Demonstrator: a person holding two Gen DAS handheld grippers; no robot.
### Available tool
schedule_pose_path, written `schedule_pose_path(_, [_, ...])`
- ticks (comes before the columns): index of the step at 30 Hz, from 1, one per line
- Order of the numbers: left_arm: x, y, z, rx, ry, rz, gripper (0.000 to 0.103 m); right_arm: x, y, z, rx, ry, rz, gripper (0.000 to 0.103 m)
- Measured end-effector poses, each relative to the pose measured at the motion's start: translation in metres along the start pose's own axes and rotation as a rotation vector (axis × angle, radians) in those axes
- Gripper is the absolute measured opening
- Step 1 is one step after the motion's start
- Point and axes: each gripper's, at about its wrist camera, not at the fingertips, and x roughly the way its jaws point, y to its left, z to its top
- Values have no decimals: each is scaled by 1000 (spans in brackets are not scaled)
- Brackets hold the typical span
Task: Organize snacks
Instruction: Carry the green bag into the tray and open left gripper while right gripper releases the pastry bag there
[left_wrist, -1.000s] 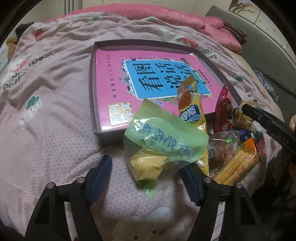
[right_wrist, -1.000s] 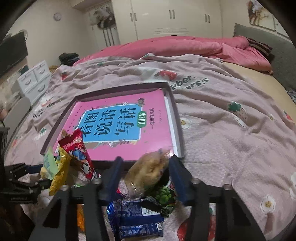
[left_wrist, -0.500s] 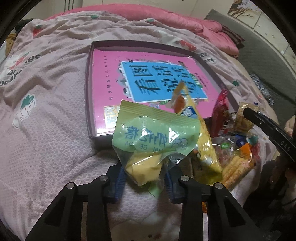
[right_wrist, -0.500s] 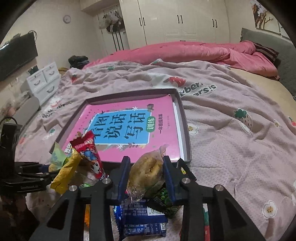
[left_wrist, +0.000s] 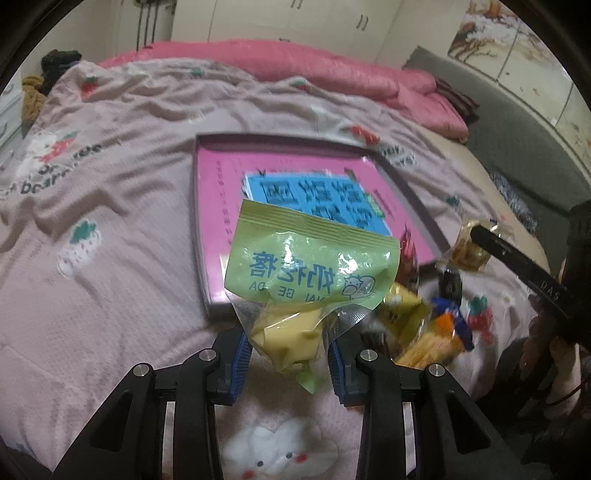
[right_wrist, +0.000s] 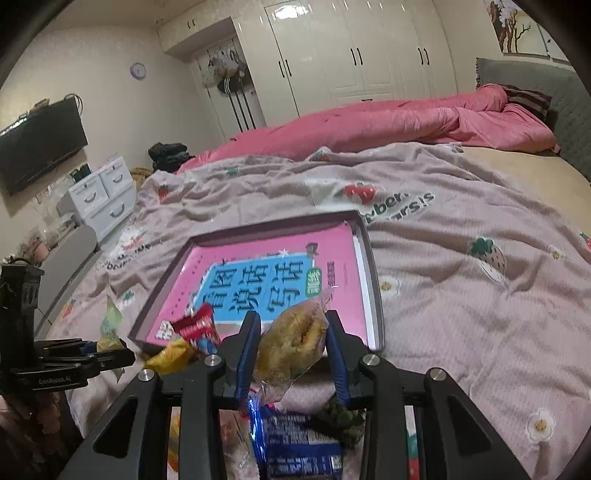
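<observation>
My left gripper (left_wrist: 288, 347) is shut on a green snack bag (left_wrist: 310, 266) with a yellow cake inside, held above the blanket in front of the tray. My right gripper (right_wrist: 291, 343) is shut on a clear-wrapped brown pastry (right_wrist: 291, 343), lifted near the tray's front edge. The shallow grey tray (left_wrist: 197, 221) lies on the bed with a pink book (left_wrist: 221, 184) in it; it also shows in the right wrist view (right_wrist: 373, 266). A pile of snacks (left_wrist: 424, 325) lies right of the green bag, and in the right wrist view a red packet (right_wrist: 195, 326) and a blue packet (right_wrist: 295, 443) lie below.
The bed is covered by a pale pink strawberry blanket (left_wrist: 110, 240), with a pink duvet (right_wrist: 388, 122) at the far side. The right gripper's arm (left_wrist: 517, 266) shows at the right of the left wrist view. White drawers (right_wrist: 99, 199) and a TV (right_wrist: 40, 144) stand at the left.
Both grippers closed on their snacks and lifted them: the left took the green bag up off the pile, the right raised the pastry. Both cameras now look higher over the bed.
</observation>
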Motion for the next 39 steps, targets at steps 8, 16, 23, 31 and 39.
schedule_pose_path(8, [14, 6, 23, -23, -28, 42, 37, 16, -6, 11, 1, -11, 1, 36])
schedule_pose_path(16, [37, 8, 44, -23, -35, 87, 37, 36, -10, 15, 1, 3, -2, 36])
schedule_pose_path(23, [48, 6, 48, -15, -26, 101, 37, 47, -9, 16, -14, 11, 1, 36])
schedule_pose_path(31, [60, 5, 48, -8, -3, 105, 37, 59, -17, 15, 22, 39, 21, 36])
schedule_pose_path(39, [65, 2, 47, 4, 7, 110, 37, 68, -20, 11, 44, 73, 38, 36])
